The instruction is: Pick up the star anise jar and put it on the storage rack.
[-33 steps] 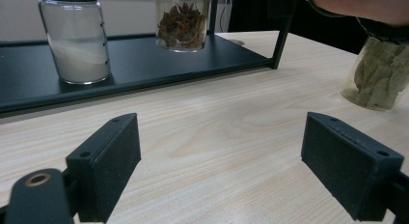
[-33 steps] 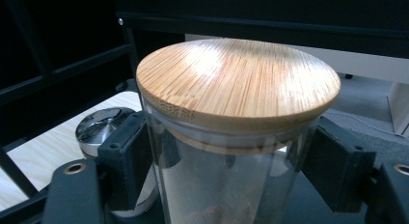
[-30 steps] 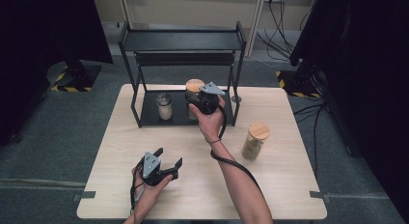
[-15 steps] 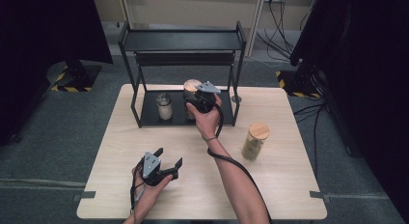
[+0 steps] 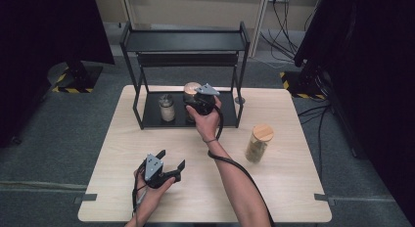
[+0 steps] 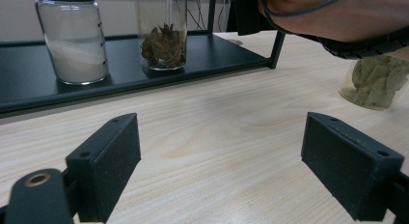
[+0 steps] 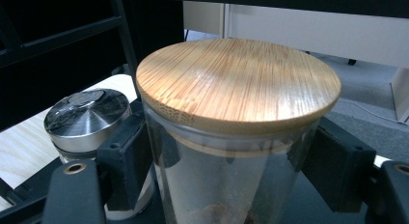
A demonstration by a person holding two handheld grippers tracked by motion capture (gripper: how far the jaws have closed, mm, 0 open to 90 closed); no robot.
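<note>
A glass jar with a bamboo lid [image 7: 236, 79], star anise inside, stands on the lower shelf [image 6: 29, 89] of the black rack [image 5: 183, 41]. My right gripper [image 7: 226, 166] is shut on this jar just under the lid, with one pad on each side of the glass. In the high view the right gripper [image 5: 192, 97] reaches into the rack from the front. To the jar's left stands a shorter jar of white powder [image 5: 167, 108] with a metal lid. My left gripper [image 5: 171, 158] rests low over the table's near left part, open and holding nothing.
A tall bamboo-lidded jar of bay leaves [image 5: 257, 143] stands on the table [image 5: 293, 188] to the right of the rack. The rack's upright posts [image 5: 240, 104] flank the lower shelf. Cables trail from both grippers across the table.
The right gripper and its jar have shifted slightly left and deeper onto the lower shelf. The left gripper has stayed put.
</note>
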